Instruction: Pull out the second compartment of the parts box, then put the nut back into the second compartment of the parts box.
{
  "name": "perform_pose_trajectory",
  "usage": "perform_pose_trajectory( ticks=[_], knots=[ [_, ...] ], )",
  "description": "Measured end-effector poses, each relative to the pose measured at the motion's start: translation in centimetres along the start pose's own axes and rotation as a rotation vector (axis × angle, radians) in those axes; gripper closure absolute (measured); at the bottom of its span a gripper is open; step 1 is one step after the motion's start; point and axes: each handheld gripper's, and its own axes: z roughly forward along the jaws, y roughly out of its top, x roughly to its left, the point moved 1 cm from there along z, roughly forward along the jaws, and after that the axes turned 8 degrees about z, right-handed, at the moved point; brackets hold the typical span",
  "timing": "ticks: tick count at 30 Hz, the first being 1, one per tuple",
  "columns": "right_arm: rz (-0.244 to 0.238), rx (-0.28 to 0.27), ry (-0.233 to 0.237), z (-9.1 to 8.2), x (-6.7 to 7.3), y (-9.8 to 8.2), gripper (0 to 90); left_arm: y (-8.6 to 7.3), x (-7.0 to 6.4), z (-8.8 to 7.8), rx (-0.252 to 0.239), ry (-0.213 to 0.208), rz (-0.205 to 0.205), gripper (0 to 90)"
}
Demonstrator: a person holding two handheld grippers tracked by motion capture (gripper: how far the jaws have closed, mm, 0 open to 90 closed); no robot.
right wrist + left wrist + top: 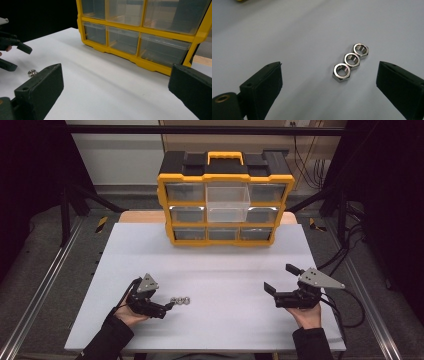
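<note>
Three shiny steel hex nuts [181,300] lie flat in a touching row on the white tabletop [225,265]. In the left gripper view the nuts [350,61] sit just ahead of my left gripper [330,65], nearer its right jaw, with neither jaw touching them. In the high view my left gripper [167,306] rests at the front left, open and pointing right at the nuts. My right gripper [279,278] is held at the front right, open and empty. From the right gripper view [116,68], a nut [32,73] peeks past the left jaw, below the left gripper [21,58].
A yellow and black drawer organizer [170,205] stands at the back of the table, with clear drawers. Its top middle drawer [228,202] is pulled out toward me. Cables trail off the right side. Dark floor and metal rails flank the table.
</note>
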Motion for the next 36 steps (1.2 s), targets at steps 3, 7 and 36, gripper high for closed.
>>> perform_pose_trajectory(
  ticks=[3, 7, 36],
  knots=[
    [0.000, 0.000, 0.000, 0.0, 0.0, 0.0, 0.4, 0.1, -0.2, 0.3, 0.009, -0.010, -0.001, 10.6],
    [-0.001, 0.007, 0.000, 0.0, 0.0, 0.0, 0.4, 0.1, -0.2, 0.6, 0.021, -0.017, -0.008, 16.5],
    [-0.004, 0.010, 0.006, 0.1, 0.1, -0.1, 0.4, 0.3, -0.7, 2.3, 0.095, -0.072, 0.012, 61.0]
  ],
)
